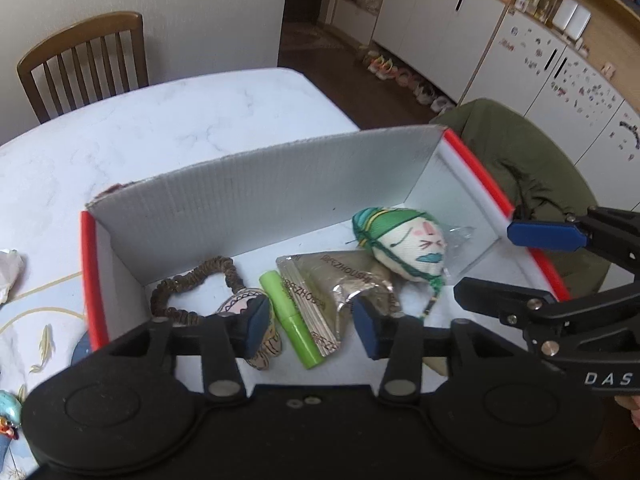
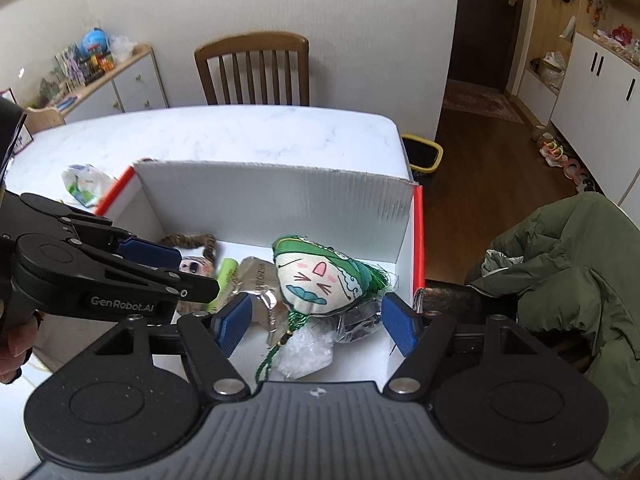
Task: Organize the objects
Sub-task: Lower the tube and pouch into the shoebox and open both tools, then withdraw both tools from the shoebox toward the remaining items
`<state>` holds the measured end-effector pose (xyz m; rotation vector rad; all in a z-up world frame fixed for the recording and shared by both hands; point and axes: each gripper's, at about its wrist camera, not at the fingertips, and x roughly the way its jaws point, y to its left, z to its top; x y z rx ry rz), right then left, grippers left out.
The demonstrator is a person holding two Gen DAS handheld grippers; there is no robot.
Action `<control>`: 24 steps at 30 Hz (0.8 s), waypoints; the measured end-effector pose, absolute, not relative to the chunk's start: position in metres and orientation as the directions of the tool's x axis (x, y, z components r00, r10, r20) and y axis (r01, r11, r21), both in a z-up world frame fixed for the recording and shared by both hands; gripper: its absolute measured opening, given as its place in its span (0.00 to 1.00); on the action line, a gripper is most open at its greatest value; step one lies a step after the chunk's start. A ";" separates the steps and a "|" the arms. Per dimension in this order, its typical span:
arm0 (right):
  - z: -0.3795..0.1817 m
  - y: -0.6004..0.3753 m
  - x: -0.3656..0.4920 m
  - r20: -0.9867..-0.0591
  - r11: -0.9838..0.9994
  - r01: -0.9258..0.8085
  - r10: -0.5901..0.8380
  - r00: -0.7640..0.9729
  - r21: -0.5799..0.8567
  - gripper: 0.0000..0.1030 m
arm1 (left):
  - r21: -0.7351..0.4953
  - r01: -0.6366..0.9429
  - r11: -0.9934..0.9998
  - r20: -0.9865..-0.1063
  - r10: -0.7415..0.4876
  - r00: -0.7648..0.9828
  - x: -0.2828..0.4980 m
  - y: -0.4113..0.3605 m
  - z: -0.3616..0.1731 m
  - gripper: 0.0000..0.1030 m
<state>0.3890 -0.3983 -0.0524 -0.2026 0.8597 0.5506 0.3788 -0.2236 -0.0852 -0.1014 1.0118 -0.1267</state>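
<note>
The red-edged white box (image 1: 256, 200) sits on the marble table (image 1: 168, 120) in front of me, its tall corrugated flap standing at the far side, and the things I am sorting lie on its floor. In my left wrist view the stuffed zongzi doll with the green wrap and drawn face (image 1: 404, 244) lies toward 2 o'clock of the box floor, resting on crinkled clear plastic (image 1: 460, 248). Touching it at its 8 o'clock is a silver foil packet (image 1: 328, 292), and just beside that, toward 7 o'clock, a lime-green tube (image 1: 296, 320). A brown scrunchie (image 1: 188, 292) lies at 9 o'clock near the left wall, with a small patterned pouch (image 1: 260, 340) partly hidden behind my finger. My left gripper (image 1: 312, 326) hovers over the near edge with its blue pads spread wide and nothing between them. My right gripper (image 2: 316, 326) hangs over the doll (image 2: 316, 276) in its own view, likewise spread apart and empty, the doll's green tassel cord (image 2: 272, 356) trailing toward 6 o'clock. Outward from the box, a wooden chair (image 2: 256, 70) stands at 12 o'clock behind the table, an olive jacket (image 2: 560, 264) is draped at 3 o'clock, and a crumpled wrapper (image 2: 84, 184) lies on the table at 10 o'clock.
</note>
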 end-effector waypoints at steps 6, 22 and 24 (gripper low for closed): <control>-0.032 -0.408 0.371 -0.724 0.838 -0.540 0.420 0.547 0.078 0.71 | -0.157 0.084 0.984 -0.798 -0.177 0.577 0.357 -0.226 -0.064 0.51; -0.001 -0.410 0.317 -0.655 0.824 -0.548 0.495 0.571 0.145 0.81 | -0.172 0.090 0.981 -0.710 -0.187 0.679 0.290 -0.205 -0.017 0.74; 0.001 -0.404 0.309 -0.651 0.820 -0.553 0.500 0.571 0.146 0.81 | -0.170 0.089 0.981 -0.703 -0.184 0.687 0.283 -0.198 -0.016 0.76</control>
